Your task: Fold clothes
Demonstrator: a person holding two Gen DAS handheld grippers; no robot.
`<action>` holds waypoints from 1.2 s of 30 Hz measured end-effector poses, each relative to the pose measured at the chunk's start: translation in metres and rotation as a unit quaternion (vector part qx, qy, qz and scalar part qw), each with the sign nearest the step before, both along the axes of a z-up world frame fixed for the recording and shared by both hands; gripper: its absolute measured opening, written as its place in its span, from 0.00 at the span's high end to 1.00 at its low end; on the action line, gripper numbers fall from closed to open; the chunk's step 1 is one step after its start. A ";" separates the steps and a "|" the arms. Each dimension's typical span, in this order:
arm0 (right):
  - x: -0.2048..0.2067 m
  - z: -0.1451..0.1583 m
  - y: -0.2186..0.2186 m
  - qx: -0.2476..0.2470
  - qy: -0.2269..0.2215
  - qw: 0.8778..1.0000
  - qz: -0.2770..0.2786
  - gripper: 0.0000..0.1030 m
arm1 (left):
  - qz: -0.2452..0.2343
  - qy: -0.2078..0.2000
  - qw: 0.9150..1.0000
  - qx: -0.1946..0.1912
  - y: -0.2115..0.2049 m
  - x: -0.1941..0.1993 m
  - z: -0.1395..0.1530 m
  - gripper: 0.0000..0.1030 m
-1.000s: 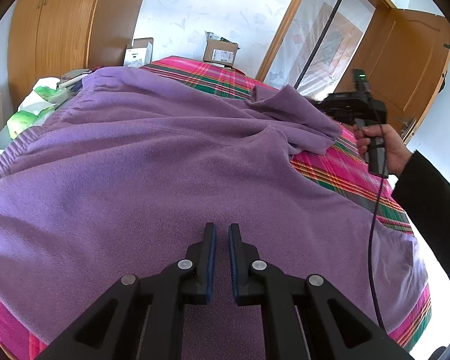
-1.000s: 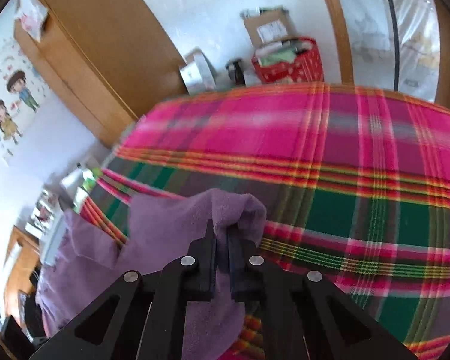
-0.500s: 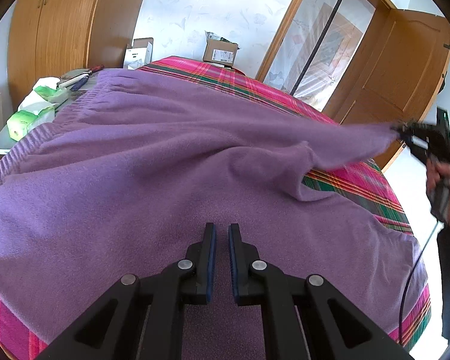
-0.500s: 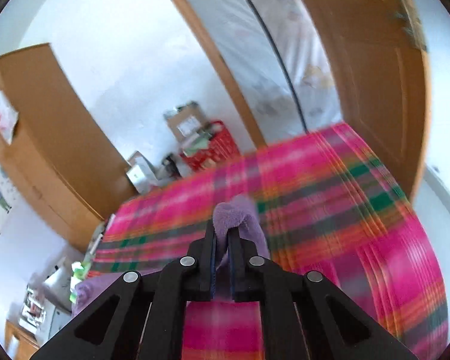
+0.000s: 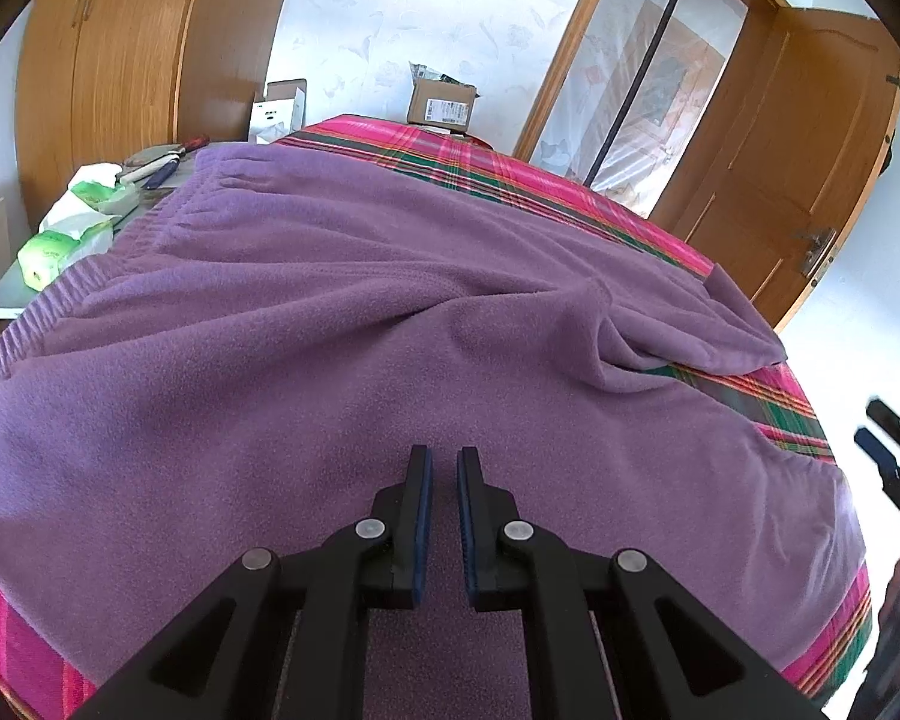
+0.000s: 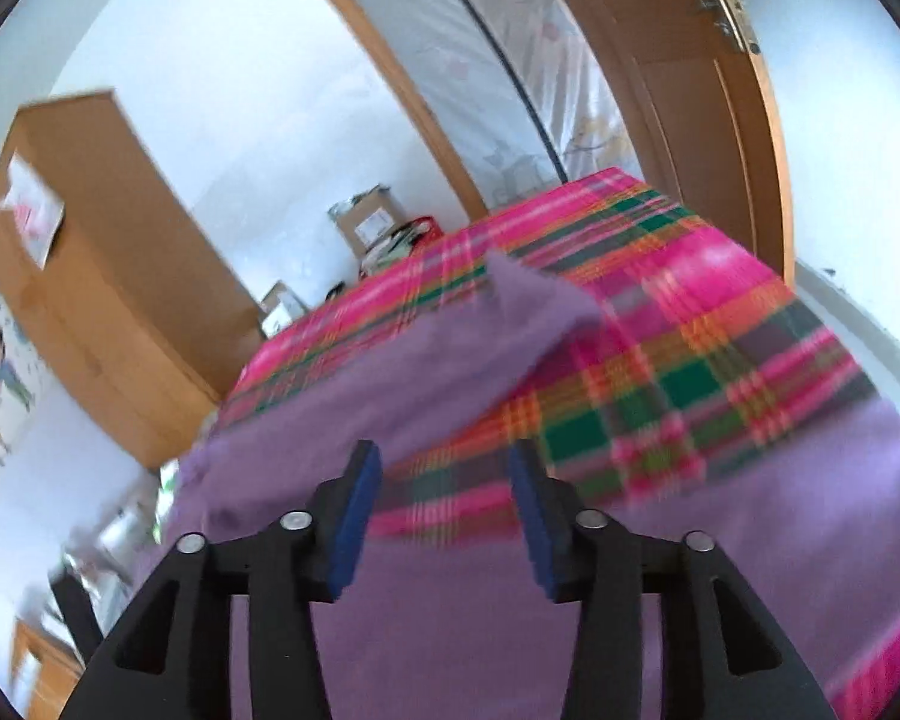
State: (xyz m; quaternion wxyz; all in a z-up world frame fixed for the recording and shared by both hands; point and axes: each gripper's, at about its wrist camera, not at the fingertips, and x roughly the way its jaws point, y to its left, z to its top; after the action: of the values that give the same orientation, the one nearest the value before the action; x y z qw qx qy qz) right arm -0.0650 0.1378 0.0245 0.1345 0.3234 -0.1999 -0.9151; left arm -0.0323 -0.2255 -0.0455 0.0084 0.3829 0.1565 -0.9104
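A large purple fleece garment (image 5: pixel 342 324) lies spread over a bed with a pink and green plaid cover (image 5: pixel 510 174). Its sleeve (image 5: pixel 708 330) lies stretched out to the right, and also shows in the right wrist view (image 6: pixel 492 336). My left gripper (image 5: pixel 441 480) hovers low over the near part of the garment, jaws nearly closed with a narrow gap and nothing between them. My right gripper (image 6: pixel 444 480) is open and empty above the garment's near edge; it also shows blurred at the right edge of the left wrist view (image 5: pixel 894 450).
A wooden wardrobe (image 5: pixel 108 60) stands at the left, with tissue packs (image 5: pixel 60 246) on a low stand beside the bed. Cardboard boxes (image 5: pixel 441 105) sit beyond the bed's far end. A wooden door (image 5: pixel 810 150) and a sliding glass door (image 5: pixel 642 90) are at the right.
My right gripper pulled the sleeve out to the right, then opened and let it drop onto the bed, and drew back. My left gripper has not moved.
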 end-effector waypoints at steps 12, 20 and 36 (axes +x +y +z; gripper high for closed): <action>0.040 -0.009 -0.022 0.029 -0.003 0.998 0.047 0.51 | 0.001 -0.008 0.999 -0.037 0.008 -0.001 0.003 0.92; 0.049 -0.005 -0.001 0.017 0.005 0.999 0.034 0.51 | 0.001 -0.014 0.998 -0.066 0.017 -0.003 0.004 0.92; 0.049 -0.015 0.022 -0.006 -0.003 0.999 0.034 0.51 | 0.008 -0.044 0.992 -0.116 0.037 -0.005 0.011 0.92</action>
State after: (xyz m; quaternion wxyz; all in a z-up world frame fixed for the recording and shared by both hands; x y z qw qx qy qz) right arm -0.0158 0.1597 0.0092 0.1668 0.3322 -0.1943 -0.9078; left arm -0.0377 -0.1882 -0.0342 0.0668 0.4181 0.0521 -0.9044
